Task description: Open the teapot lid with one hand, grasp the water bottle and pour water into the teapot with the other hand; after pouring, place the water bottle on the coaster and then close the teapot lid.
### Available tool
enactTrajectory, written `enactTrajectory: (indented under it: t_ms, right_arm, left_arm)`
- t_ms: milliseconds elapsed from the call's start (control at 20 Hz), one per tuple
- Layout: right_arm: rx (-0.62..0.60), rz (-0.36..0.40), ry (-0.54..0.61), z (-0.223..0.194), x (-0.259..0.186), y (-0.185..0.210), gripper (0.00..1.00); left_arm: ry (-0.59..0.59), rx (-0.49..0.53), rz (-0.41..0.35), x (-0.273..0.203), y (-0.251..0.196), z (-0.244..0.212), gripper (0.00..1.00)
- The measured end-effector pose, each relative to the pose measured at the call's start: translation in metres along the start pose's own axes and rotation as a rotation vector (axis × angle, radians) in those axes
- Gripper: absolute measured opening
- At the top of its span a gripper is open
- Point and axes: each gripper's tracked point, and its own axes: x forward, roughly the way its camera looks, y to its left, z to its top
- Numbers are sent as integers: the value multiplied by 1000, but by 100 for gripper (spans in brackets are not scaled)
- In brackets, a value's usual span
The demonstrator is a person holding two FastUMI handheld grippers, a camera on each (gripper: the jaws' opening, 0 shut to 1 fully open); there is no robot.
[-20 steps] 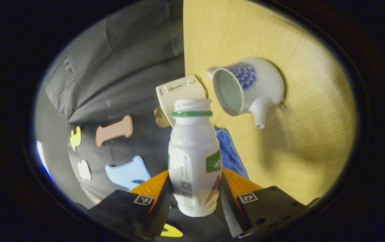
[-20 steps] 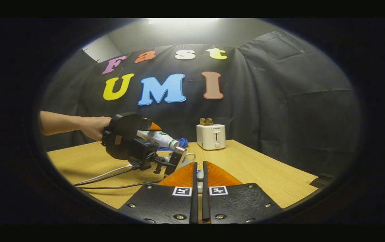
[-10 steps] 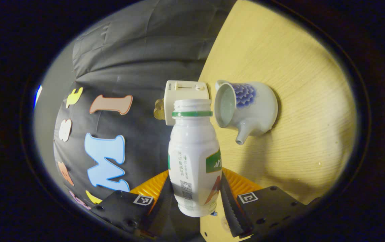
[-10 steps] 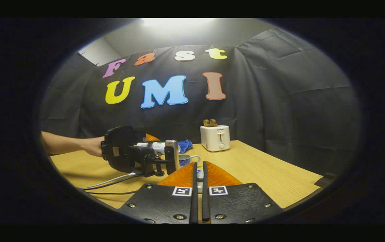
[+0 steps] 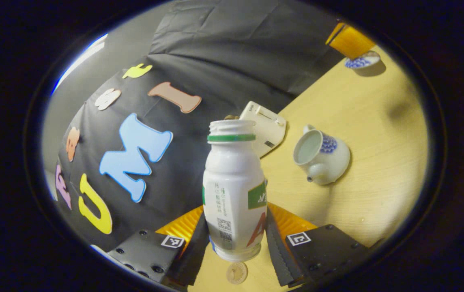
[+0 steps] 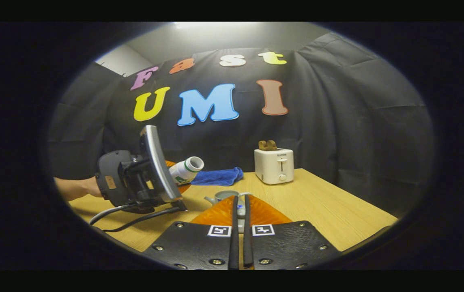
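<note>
My left gripper is shut on a white water bottle with a green neck ring and no cap. In the right gripper view the bottle is tilted, mouth up and to the right, in the left gripper held by a hand. The white and blue teapot stands open on the table, to the right of the bottle and apart from it. A small round coaster lies just below the bottle's base. My right gripper is shut on the lid, which hangs above the table.
A white toaster with toast in it stands at the back of the wooden table. A blue cloth lies to its left by the wall. Cables trail from the left gripper across the table.
The left gripper has swung the bottle back from its steep tilt over the teapot and drawn away to the left. The coaster has come into sight under the bottle. The right gripper still holds the lid.
</note>
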Motion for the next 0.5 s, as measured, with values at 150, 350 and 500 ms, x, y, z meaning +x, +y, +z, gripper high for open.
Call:
enactTrajectory:
  t_ms: [150,350,500]
  right_arm:
    - [-44,29,-5,9,31,11,5]
    - [-36,58,14,14,71,19,5]
    - [-22,70,17,19,95,22,0]
  left_arm:
    - [-18,-145,51,-11,19,-6,77]
    - [-20,-303,105,-20,40,-20,79]
    - [-17,-463,130,-28,56,-38,76]
